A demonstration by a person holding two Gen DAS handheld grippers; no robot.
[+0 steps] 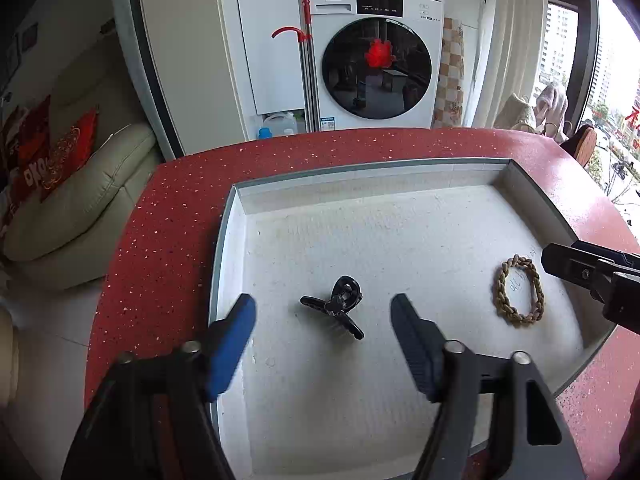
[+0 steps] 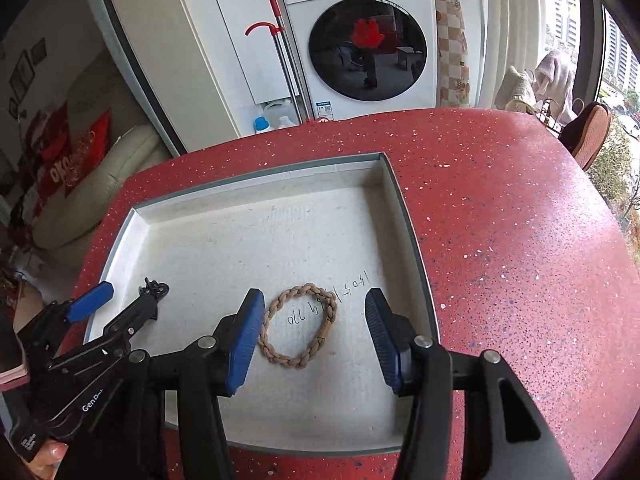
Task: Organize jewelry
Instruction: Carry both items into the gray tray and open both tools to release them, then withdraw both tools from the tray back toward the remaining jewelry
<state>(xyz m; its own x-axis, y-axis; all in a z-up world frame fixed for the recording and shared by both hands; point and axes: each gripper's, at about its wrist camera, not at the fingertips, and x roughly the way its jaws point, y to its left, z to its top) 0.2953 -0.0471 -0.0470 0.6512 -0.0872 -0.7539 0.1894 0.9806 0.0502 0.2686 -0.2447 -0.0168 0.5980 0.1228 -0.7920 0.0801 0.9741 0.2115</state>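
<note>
Here, left to right:
Left gripper [image 1: 323, 314]: fingers spread wide, holding nothing.
Hair clip [image 1: 335, 305]: black, lying on the tray floor between the left fingers, just ahead of their tips, touching neither.
Right gripper [image 2: 315, 316]: fingers wide apart, also empty.
Bracelet [image 2: 299, 326]: braided tan loop, flat between the right fingers, over handwritten marks.
Tray [image 2: 256, 178]: shallow, white, on the red speckled bench [image 2: 500, 220].
</note>
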